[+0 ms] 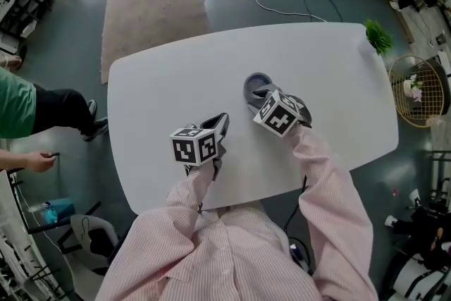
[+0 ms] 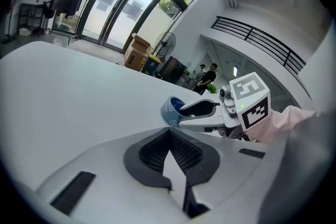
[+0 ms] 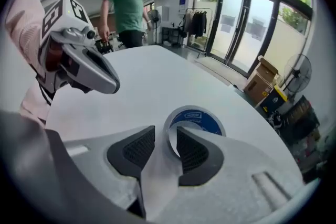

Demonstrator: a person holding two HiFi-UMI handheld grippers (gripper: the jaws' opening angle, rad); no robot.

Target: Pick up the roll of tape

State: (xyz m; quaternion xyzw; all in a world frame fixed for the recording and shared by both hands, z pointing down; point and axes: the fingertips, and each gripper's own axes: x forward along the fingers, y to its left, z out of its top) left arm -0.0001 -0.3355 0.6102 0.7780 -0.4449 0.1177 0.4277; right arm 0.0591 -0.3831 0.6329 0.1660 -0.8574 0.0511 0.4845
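Low in the centre of the right gripper view, the right gripper (image 3: 165,136) has its jaws narrowly apart and astride the near wall of the roll of tape (image 3: 197,120). One pad sits inside the roll's hole, close against the wall. The other stands outside with a thin gap showing, so the wall does not look clamped yet.

The roll lies flat on the white table (image 3: 157,76), hole upward, directly ahead of the jaws and just above them in the frame. In the head view it shows as a grey ring (image 1: 256,86) near the middle of the table, at the tips of the right gripper (image 1: 265,101).

My judgement is that the coming move turns on this straddle. The wall is already between the pads, so closing them should grip it, and a straight lift should follow.

The left gripper (image 2: 169,136) has its jaw tips together with nothing between them. It is lower left of the roll in the head view (image 1: 220,125), clearly the farther of the two.
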